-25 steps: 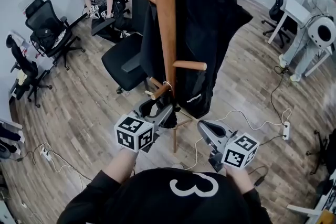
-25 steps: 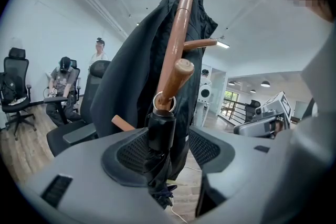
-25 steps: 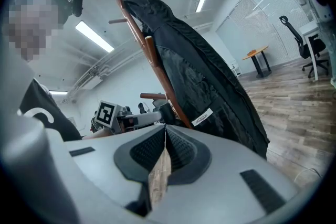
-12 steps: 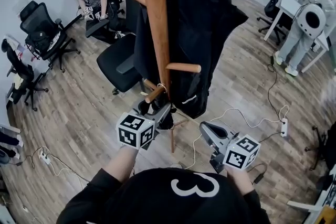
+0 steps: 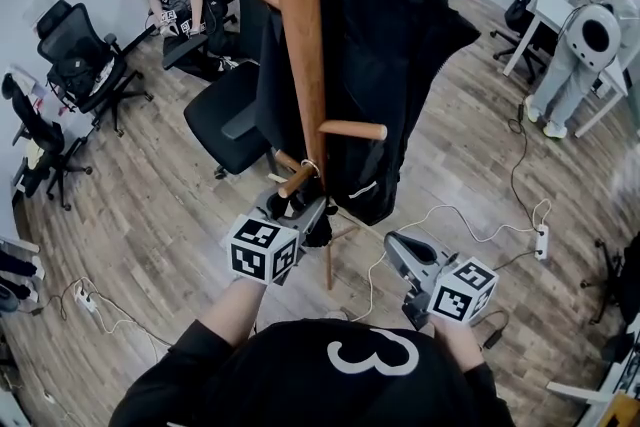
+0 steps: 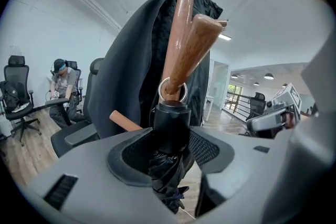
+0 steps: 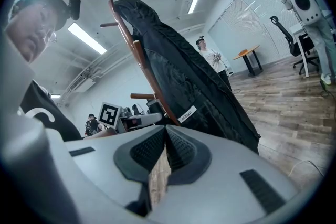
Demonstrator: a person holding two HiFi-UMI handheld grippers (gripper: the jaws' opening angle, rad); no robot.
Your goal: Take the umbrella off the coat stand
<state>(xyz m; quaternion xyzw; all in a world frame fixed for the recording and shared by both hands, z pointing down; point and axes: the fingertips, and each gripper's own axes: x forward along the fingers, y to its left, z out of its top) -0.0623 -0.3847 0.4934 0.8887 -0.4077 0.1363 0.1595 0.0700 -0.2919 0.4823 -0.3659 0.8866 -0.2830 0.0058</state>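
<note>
Gripping a folded black fabric umbrella [image 6: 170,131] where its stubby black cylindrical handle meets the cloth, the left gripper [image 6: 169,150] stands clamped on it, both ribbed pads pressed against the bundle. The umbrella hangs close under a short round wooden peg [image 6: 193,52] set low on the tall brown wooden coat stand [image 5: 298,35]. A thin pale strap loop [image 6: 173,91] ringed over the peg holds it there. A long black coat [image 5: 395,45] drapes the stand behind it. The right gripper [image 7: 163,136], jaws drawn together on nothing, is held well apart at the person's right side.

The umbrella looks light. Its pleated canopy seems soft and likely slippery, so a hold on cloth alone may slide. The stiff handle and the shaft inside offer the firmer purchase. The loop appears to sit near the peg's root, and the peg seems to tilt upward. Freeing it probably calls for travel up and outward along the peg, since a straight pull could tug the stand.
</note>
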